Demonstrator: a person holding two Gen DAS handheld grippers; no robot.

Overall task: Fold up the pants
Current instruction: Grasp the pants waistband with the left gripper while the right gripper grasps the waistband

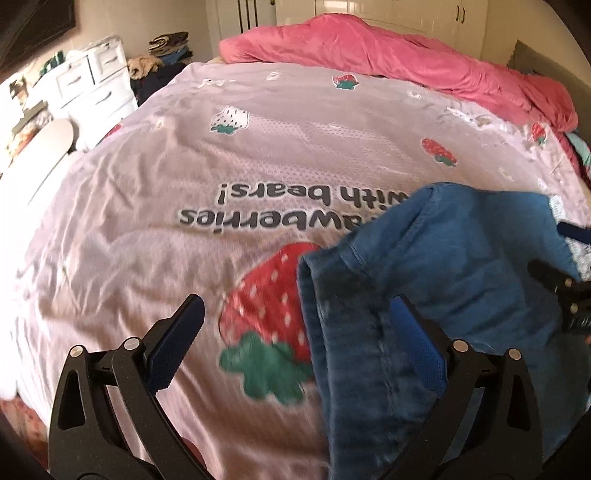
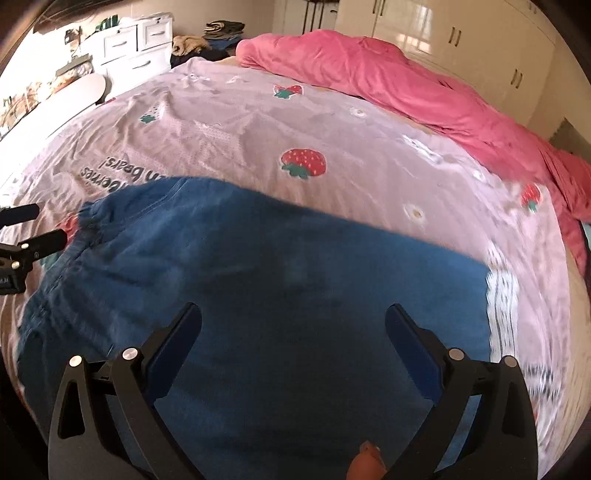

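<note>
Blue denim pants (image 2: 280,280) lie spread on a pink strawberry-print bedspread (image 2: 332,140). In the left wrist view the pants (image 1: 461,266) fill the lower right, their edge under my right finger. My left gripper (image 1: 299,310) is open and empty, over the pants' left edge and a large printed strawberry. My right gripper (image 2: 293,317) is open and empty, just above the middle of the pants. The left gripper's fingers (image 2: 33,229) show at the left of the right wrist view. The right gripper's fingers (image 1: 565,266) show at the right edge of the left wrist view.
A rumpled pink duvet (image 2: 406,81) lies along the bed's far side. White drawers (image 2: 129,48) and a pile of clothes (image 2: 207,40) stand beyond the bed at the far left. Cream wardrobes (image 2: 461,33) line the back wall.
</note>
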